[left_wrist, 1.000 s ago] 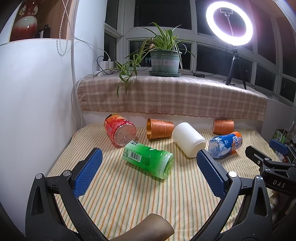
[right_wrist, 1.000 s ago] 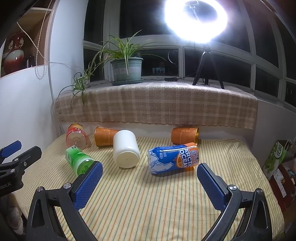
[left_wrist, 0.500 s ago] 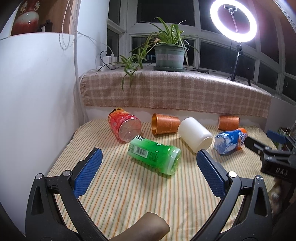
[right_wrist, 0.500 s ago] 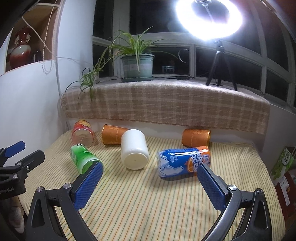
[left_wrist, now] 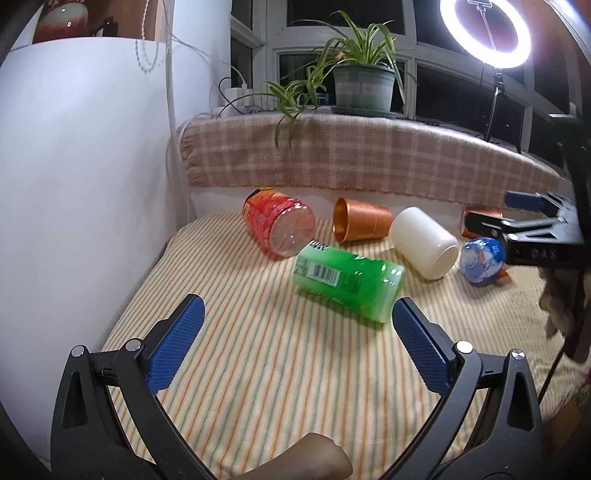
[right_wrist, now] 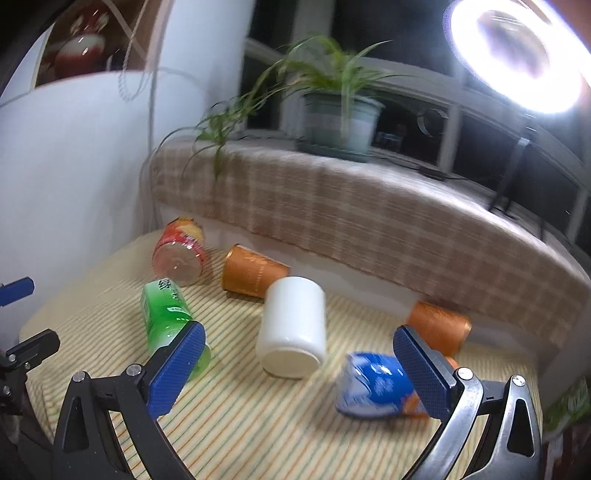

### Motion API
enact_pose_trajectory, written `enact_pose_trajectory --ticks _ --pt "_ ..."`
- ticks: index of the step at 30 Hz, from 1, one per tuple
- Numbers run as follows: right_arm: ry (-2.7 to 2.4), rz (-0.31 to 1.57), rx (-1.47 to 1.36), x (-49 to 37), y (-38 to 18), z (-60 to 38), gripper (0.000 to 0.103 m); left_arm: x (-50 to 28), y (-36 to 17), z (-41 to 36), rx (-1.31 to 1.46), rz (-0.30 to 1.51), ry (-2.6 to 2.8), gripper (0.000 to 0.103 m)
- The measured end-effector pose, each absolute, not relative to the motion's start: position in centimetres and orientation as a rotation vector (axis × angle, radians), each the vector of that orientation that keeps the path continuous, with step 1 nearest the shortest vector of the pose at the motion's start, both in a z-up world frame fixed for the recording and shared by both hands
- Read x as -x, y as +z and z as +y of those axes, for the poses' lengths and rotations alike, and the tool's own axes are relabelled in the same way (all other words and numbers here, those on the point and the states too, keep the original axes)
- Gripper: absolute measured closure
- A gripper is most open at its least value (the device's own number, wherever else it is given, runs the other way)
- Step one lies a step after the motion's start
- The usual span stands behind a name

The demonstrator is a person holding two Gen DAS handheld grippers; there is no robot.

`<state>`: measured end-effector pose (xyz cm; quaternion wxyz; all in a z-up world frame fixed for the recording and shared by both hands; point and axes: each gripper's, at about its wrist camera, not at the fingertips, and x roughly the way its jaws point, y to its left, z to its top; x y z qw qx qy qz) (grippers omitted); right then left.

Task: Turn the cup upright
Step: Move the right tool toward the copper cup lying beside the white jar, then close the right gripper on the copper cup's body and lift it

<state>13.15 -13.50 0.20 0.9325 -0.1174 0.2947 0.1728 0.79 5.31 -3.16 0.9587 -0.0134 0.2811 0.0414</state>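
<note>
Several cups lie on their sides on the striped cloth: a green cup (left_wrist: 347, 282) (right_wrist: 170, 321), a red cup (left_wrist: 279, 230) (right_wrist: 181, 251), a copper cup (left_wrist: 360, 224) (right_wrist: 253, 271), a white cup (left_wrist: 424, 242) (right_wrist: 293, 326), a blue cup (left_wrist: 482, 260) (right_wrist: 376, 387) and a second copper cup (left_wrist: 480, 221) (right_wrist: 439, 326). My left gripper (left_wrist: 295, 347) is open and empty, just in front of the green cup. My right gripper (right_wrist: 299, 373) is open and empty, just in front of the white cup; it also shows at the right of the left wrist view (left_wrist: 532, 229).
A white wall (left_wrist: 85, 184) bounds the left side. A plaid-covered ledge (left_wrist: 369, 158) runs along the back, with a potted plant (left_wrist: 364, 86) and a ring light (left_wrist: 484, 33) on it. The right edge of the striped cloth (right_wrist: 517, 387) drops off near a green box.
Both grippers have moved forward toward the cups. The right gripper has swung left, so the white cup sits between its fingers' line. No cup has moved.
</note>
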Motion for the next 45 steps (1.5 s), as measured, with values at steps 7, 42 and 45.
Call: enact_pose_trajectory --ticks 7,42,45 --pt "0.493 0.657 0.375 -17.1 -1.0 -9.9 0.0 -1.1 -3.9 7.0 0.043 0.597 0.106 0.0" --pt "0.658 0.921 0.947 -30.4 -9.0 0.2 0.013 -2.1 -5.2 12.9 0.109 0.647 0.213 0.0" --pt "0.675 0.938 0.976 -30.6 -9.1 0.9 0.014 -2.1 -5.3 13.2 0.114 0.651 0.217 0.0"
